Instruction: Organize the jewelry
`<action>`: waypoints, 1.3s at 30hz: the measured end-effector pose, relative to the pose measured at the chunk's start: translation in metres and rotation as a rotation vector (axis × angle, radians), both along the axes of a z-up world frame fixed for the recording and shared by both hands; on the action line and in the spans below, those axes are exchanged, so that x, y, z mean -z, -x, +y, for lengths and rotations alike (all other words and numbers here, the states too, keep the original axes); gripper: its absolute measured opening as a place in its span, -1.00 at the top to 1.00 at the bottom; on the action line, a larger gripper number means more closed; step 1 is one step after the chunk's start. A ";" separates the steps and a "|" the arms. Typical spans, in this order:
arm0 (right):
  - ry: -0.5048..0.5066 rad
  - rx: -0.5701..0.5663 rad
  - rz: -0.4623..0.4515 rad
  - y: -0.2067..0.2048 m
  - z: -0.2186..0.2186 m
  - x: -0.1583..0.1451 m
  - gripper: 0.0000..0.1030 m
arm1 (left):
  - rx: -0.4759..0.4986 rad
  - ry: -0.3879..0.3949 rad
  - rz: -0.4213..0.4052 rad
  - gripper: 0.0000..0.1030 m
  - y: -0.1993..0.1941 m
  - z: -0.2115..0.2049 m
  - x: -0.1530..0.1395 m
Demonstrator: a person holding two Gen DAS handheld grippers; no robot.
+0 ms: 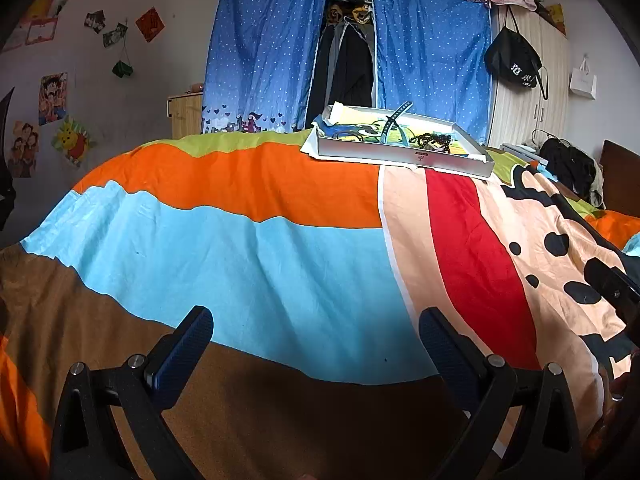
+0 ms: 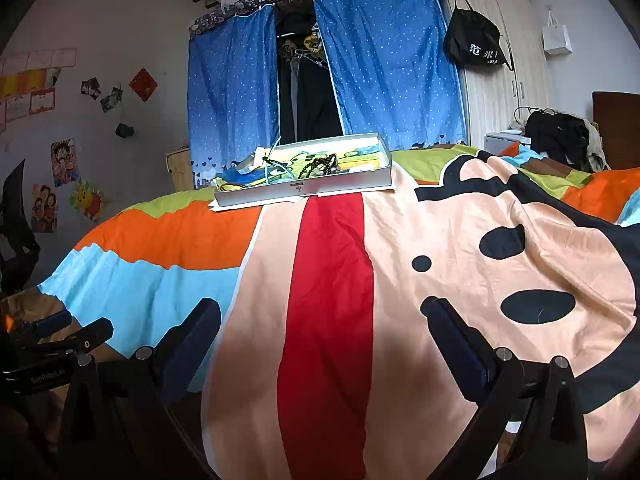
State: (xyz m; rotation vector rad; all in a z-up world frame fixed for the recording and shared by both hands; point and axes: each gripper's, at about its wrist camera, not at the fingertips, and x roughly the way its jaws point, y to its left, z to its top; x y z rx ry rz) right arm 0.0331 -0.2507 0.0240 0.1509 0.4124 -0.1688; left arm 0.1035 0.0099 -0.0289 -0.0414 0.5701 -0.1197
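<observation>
A: Panel one, left wrist view. What lies beyond the left gripper (image 1: 316,324)?

B: Its two fingers stand wide apart with nothing between them, above the brown and light-blue bands of the bedspread (image 1: 248,248). The landmark is the shallow grey tray (image 1: 400,156), resting on the bedspread at the far side of the bed, in front of the blue curtain (image 1: 264,56). The tray's long axis runs left to right, dropping slightly toward the right in this view.

A: And the jewelry?

B: Inside the tray. A string of dark beads (image 1: 434,142) lies heaped in the right half. A blue strap (image 1: 394,122) rises from the middle, tilted, its free end pointing up and to the right. Finer pieces at the tray's left end are too small to identify.

A: Panel two, right wrist view?

B: The right gripper (image 2: 320,312) is likewise spread open and empty, over the red stripe and peach field of the bedspread (image 2: 400,240). The tray (image 2: 312,186) sits well beyond it, long axis again left to right, here rising toward the right. The dark beads (image 2: 318,168) lie near the tray's middle. A black bag (image 2: 474,40) hangs on the wardrobe, up and to the right of the tray.
</observation>
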 end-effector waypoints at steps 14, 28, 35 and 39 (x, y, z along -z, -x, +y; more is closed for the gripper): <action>-0.007 0.004 0.000 0.000 0.002 0.002 -0.98 | 0.006 -0.008 -0.005 -1.00 0.000 -0.002 -0.001; -0.011 0.005 0.004 0.000 0.002 0.004 -0.98 | 0.010 -0.012 -0.008 -1.00 0.001 -0.003 -0.002; -0.014 0.010 0.008 0.001 0.004 0.007 -0.98 | 0.013 -0.013 -0.008 -1.00 0.001 -0.003 -0.002; -0.019 0.013 0.013 0.001 0.005 0.009 -0.98 | 0.016 -0.015 -0.010 -1.00 0.000 -0.003 -0.002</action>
